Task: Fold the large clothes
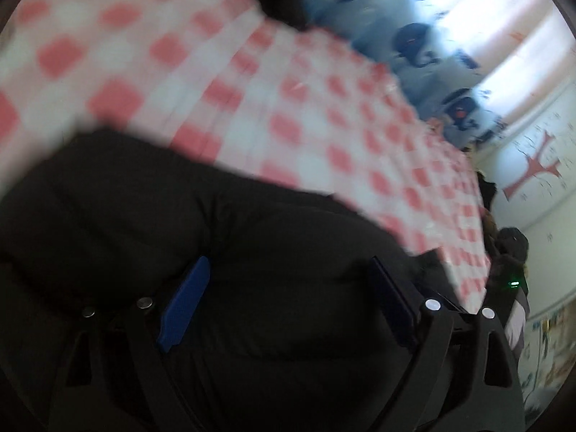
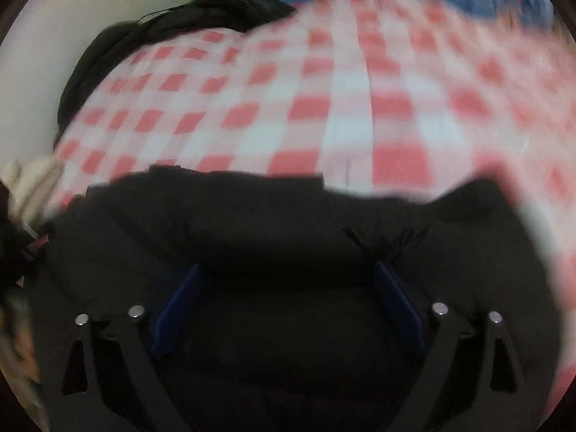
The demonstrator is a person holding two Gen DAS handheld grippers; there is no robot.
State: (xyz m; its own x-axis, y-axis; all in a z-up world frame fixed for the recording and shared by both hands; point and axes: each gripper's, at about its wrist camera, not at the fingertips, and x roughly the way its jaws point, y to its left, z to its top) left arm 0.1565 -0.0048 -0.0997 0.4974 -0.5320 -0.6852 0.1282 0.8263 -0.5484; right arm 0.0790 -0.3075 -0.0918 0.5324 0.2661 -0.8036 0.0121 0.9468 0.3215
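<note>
A large black padded garment (image 1: 180, 216) lies on a red-and-white checked cloth (image 1: 288, 90). In the left wrist view my left gripper (image 1: 288, 270) is open, its blue pads (image 1: 185, 302) wide apart just over the black fabric. In the right wrist view the same black garment (image 2: 252, 223) fills the lower half over the checked cloth (image 2: 324, 108). My right gripper (image 2: 288, 277) is open too, blue pads (image 2: 176, 309) spread over a bulge of the fabric. Both views are motion-blurred.
Another dark garment (image 2: 162, 25) lies at the far left edge of the cloth. Blue patterned fabric (image 1: 414, 43) lies beyond the far edge. A white wall with red marks (image 1: 532, 165) stands to the right. Pale cloth (image 2: 28, 180) sits at the left.
</note>
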